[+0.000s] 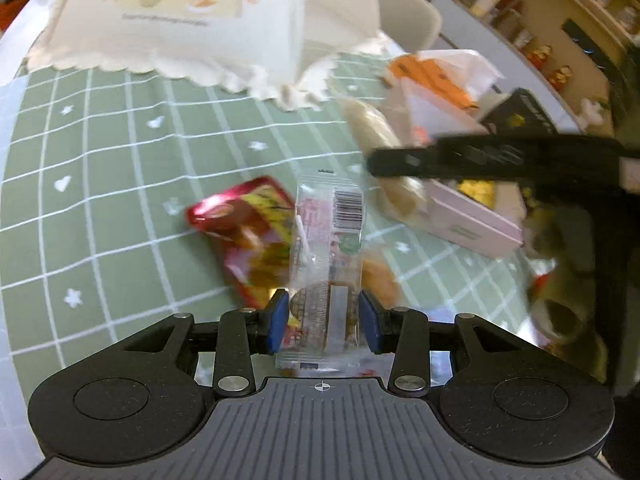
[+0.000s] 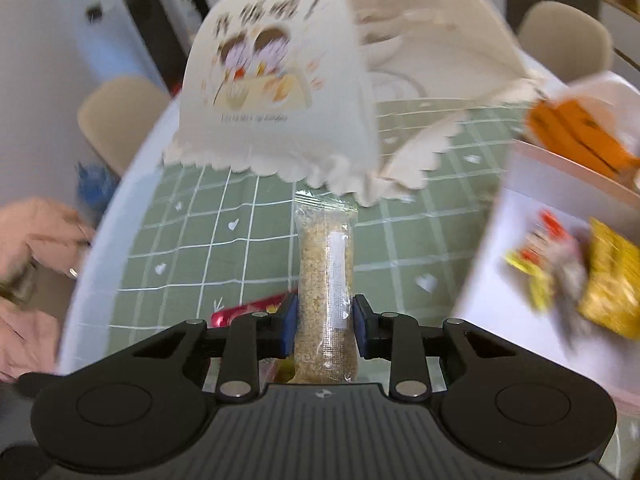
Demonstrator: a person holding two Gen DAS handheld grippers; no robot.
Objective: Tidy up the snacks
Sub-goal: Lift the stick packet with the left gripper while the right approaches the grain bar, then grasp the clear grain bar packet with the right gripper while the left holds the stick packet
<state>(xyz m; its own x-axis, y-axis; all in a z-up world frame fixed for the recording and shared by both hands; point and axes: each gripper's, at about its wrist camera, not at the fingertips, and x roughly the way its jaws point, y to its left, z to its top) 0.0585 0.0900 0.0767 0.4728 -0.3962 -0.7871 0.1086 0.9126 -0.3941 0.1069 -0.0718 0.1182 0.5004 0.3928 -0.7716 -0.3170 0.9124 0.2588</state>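
Even indoor light (no harsh shadows) — motion blur throughout, fisheye bending at edges

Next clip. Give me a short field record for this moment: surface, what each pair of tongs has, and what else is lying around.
surface: green grid tablecloth
left tongs: shut on a clear snack packet with barcode
right tongs: shut on a clear-wrapped granular bar
loose on cloth: red foil snack bag, next to the barcode packet
containers: cream illustrated box at the far side; pink box with snacks on the right
image quality: both views motion-blurred, labels unreadable
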